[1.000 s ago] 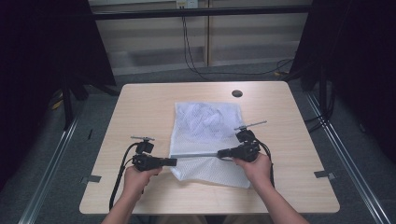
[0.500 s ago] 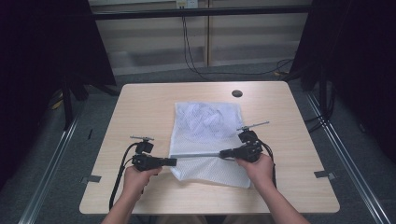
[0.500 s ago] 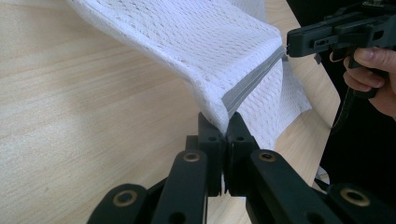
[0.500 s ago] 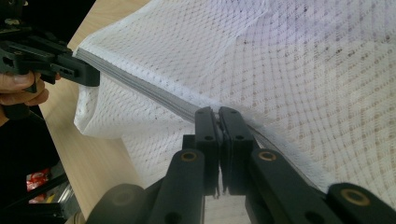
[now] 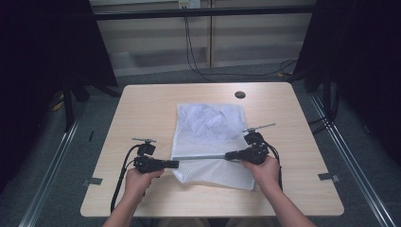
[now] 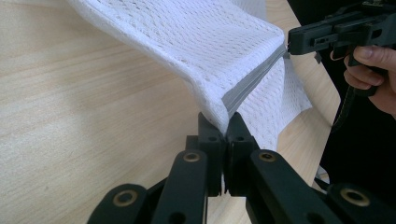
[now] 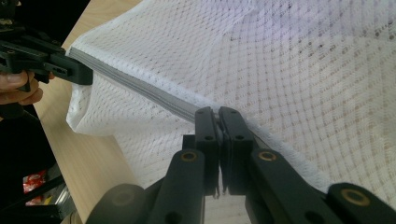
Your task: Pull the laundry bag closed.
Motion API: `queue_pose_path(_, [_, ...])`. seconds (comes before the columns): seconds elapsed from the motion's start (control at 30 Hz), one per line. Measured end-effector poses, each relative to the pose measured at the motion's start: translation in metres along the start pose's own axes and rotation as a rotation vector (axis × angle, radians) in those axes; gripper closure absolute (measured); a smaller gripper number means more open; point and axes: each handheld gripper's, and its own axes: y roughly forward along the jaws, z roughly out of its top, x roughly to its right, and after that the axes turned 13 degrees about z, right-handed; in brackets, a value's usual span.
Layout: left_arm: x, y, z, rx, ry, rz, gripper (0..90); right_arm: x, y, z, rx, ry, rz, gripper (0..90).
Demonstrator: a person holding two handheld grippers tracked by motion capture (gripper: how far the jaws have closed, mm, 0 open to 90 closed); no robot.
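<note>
Left tool (image 5: 174,164) pinching the near-left end of the grey zipper (image 5: 198,157) on a white mesh bag (image 5: 210,142); jaws pressed together on the fabric in the left gripper view (image 6: 227,135). Right tool (image 5: 230,154) clamped on the zipper's other end, jaws closed on it (image 7: 219,116). Zipper stretched taut between the two. Bag lying flat mid-counter (image 5: 142,113), crumpled white stuff (image 5: 205,118) inside its far half. Small dark hole (image 5: 239,94) near the counter's far edge. Cables (image 5: 191,52) hanging behind.

Both forearms reach forward, left hand-held gripper (image 5: 174,164) and right hand-held gripper (image 5: 229,155) clamped, tips facing.
</note>
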Motion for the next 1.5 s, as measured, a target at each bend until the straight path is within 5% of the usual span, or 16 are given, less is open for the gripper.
queue_pose_path(1.5, [-0.001,-0.001,0.000,0.000,-0.005,0.006,88.1,0.019,-0.036,-0.012,0.027,0.030,-0.056,87.0])
